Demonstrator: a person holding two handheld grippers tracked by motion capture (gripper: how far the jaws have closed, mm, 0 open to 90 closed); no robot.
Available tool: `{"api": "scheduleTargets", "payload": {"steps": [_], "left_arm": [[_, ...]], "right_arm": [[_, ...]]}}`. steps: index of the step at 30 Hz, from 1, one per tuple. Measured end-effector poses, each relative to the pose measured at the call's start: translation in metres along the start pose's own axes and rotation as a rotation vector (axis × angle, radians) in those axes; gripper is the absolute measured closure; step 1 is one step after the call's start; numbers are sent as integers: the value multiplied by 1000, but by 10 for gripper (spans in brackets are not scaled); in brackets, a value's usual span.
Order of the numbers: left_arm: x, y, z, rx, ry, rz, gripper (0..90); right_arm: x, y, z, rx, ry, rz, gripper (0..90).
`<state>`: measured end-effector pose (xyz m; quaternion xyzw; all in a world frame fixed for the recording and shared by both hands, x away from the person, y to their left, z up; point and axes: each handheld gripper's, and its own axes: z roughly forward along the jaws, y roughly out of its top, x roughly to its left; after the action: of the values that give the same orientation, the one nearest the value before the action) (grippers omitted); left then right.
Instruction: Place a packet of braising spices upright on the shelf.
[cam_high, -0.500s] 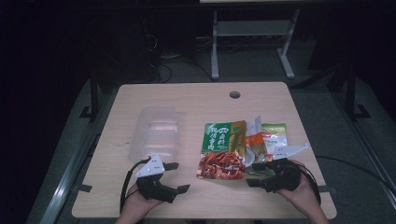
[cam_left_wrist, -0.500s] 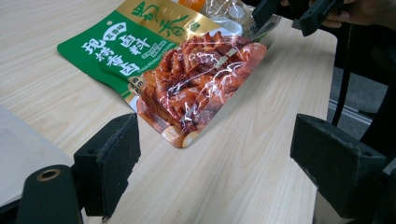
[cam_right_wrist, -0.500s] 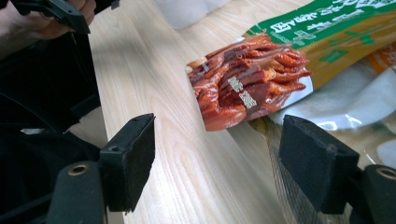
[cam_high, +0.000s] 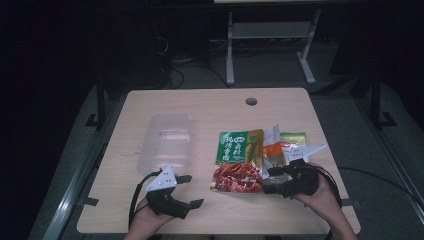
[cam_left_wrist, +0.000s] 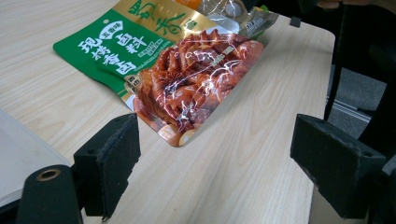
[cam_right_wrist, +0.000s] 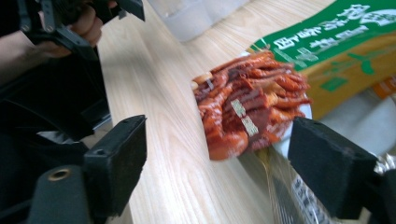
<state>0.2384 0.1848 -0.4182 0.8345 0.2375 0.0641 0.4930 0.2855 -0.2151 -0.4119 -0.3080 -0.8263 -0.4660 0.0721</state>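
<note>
A: Where's the snack packet (cam_high: 239, 161)?
B: Near the table's (cam_high: 200, 102) front edge, right of centre, flat. The right gripper (cam_high: 274, 179) gapes just beside its corner; the left gripper (cam_high: 189, 191), also wide open, sits apart.
A: Anything the gripper views add?
B: Glossy red contents (cam_left_wrist: 196, 74). The high view shows a clear plastic container (cam_high: 167, 142) and more packets (cam_high: 285, 145) alongside.

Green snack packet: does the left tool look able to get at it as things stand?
Probably yes. The left tool is open, and bare table lies between its jaws and the green snack packet. The clear plastic container sits off to the side, not in the way.
</note>
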Motion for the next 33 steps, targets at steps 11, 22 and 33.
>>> {"api": "scheduleTargets", "payload": {"steps": [11, 22, 33], "left_arm": [[-1, 0, 4, 7, -12, 4, 157], [-2, 3, 6, 2, -16, 14, 157], [-2, 4, 7, 0, -19, 16, 157]], "right_arm": [[-20, 37, 3, 29, -57, 29, 188], [-51, 69, 17, 95, -183, 151, 307], [-77, 85, 35, 170, -296, 217, 375]]}}
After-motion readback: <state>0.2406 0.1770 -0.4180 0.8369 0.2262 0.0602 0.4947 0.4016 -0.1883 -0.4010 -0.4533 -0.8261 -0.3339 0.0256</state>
